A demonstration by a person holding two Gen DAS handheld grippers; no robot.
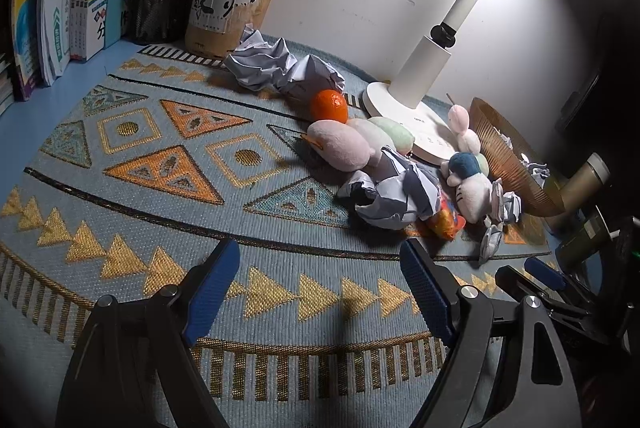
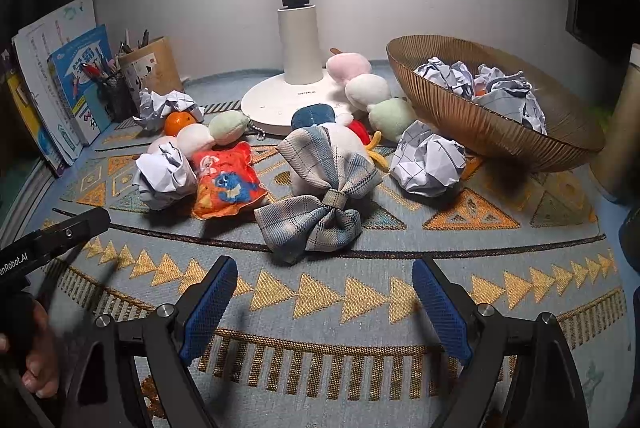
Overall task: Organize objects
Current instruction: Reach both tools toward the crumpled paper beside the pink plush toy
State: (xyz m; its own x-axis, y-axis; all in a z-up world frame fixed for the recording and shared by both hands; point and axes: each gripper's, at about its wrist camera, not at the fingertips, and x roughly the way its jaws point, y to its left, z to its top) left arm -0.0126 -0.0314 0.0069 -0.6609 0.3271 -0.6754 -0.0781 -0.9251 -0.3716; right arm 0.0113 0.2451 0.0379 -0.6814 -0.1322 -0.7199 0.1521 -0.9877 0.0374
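Both tongs hover spread and empty over the patterned mat [image 2: 320, 292] on the tabletop.

The right tongs [image 2: 324, 304] face a plaid bow [image 2: 316, 212] half-covering a white plush [image 2: 340, 144]; the left tongs [image 1: 320, 292] stand equally wide. Crumpled paper [image 2: 426, 164] lies beside the ribbed bowl [image 2: 480, 124] — its far rim cut off by darkness. The lamp base [image 2: 280, 100] reads "OPPLE"; the book spines [image 1: 80, 8] stay illegible.

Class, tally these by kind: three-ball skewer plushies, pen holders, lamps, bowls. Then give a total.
Skewer plushies: 2
Pen holders: 2
Lamps: 1
Bowls: 1
Total: 6
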